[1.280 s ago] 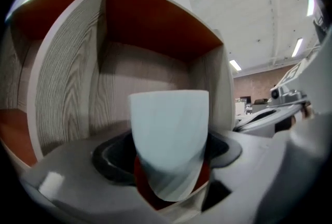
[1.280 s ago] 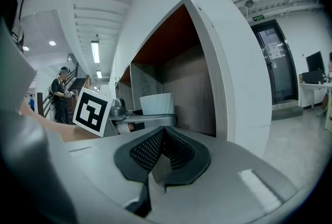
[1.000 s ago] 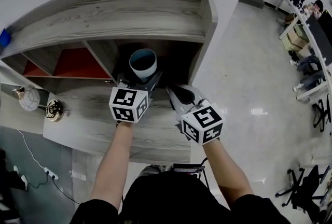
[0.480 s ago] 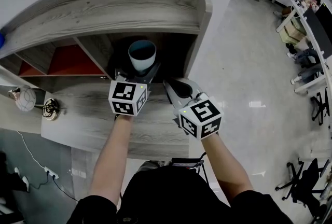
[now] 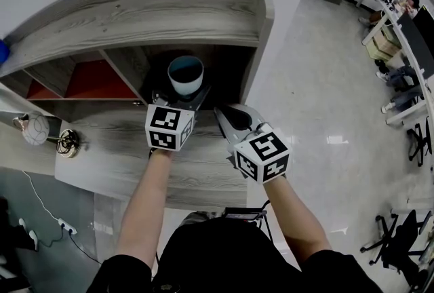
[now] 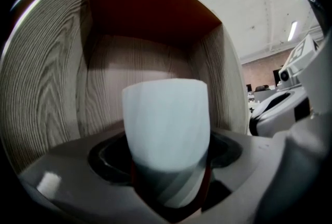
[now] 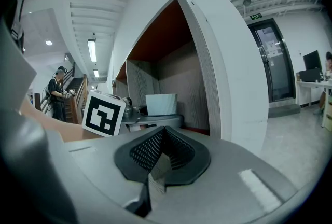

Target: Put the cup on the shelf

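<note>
A person is holding a pair of tongs in each hand in front of a grey wooden shelf [image 5: 149, 7]. The left tongs [image 5: 182, 96] are gripping a pale blue cup [image 5: 186, 74] by its lower part, with the jaws pressing on either side of it. The cup is standing upright between those jaws, at the mouth of the shelf's right compartment. Wood walls are rising on both sides ahead of the left tongs, and a red panel is showing above them. Whether the cup's base is touching the shelf floor cannot be told. The right tongs [image 5: 230, 123] are hovering just to the right of the left tongs, outside the compartment, with their jaws closed together on nothing. A wooden counter [image 5: 115, 149] is lying beneath both tongs.
</note>
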Demonstrator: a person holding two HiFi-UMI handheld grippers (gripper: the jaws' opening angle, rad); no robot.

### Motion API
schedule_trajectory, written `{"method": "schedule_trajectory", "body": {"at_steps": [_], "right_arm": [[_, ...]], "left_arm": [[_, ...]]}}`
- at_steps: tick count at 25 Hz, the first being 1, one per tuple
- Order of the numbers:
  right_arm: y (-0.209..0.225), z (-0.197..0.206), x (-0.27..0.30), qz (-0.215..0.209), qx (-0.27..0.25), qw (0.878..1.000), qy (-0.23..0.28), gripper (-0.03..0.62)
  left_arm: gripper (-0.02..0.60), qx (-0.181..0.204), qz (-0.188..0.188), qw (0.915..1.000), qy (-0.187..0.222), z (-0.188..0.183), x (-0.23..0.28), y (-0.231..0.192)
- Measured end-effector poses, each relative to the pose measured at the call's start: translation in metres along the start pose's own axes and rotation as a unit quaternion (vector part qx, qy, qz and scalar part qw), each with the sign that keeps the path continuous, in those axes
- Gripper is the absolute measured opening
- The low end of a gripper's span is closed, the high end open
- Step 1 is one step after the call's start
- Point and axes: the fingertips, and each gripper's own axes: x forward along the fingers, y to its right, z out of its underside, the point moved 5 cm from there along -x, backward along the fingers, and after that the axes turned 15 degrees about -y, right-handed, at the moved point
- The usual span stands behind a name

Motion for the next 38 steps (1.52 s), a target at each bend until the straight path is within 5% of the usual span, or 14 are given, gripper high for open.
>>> {"method": "schedule_trajectory", "body": {"at_steps": [8, 16, 26, 34, 38], "right_arm": [[-0.003, -0.002, -0.001, -0.005, -0.003, 1.000, 0.002, 0.012], [-0.006, -0.001, -0.001, -0.011, -0.007, 1.000, 0.003, 0.012], [-0.007, -0.001, -0.008, -0.021, -0.026, 0.999, 0.001, 0.012], [-0.010, 0.019, -0.021, -0.029, -0.048, 0.998, -0.010, 0.012], [-0.015, 0.028, -0.030, -0.046, -0.044, 0.998, -0.008, 0.011]], "left_arm": [[0.373, -0.004, 0.001, 0.9999, -0.010, 0.003, -0.002, -0.003], [0.450, -0.019, -0.003, 0.9998, -0.005, 0.002, -0.014, -0.005], [0.468, -0.020, -0.005, 0.9996, 0.018, 0.009, -0.086, -0.004], [0.057, -0.078, 0.038, 0.9956, 0.036, 0.046, -0.135, 0.011], [0.000, -0.083, 0.068, 0.9932, 0.045, 0.053, -0.148, 0.039]]}}
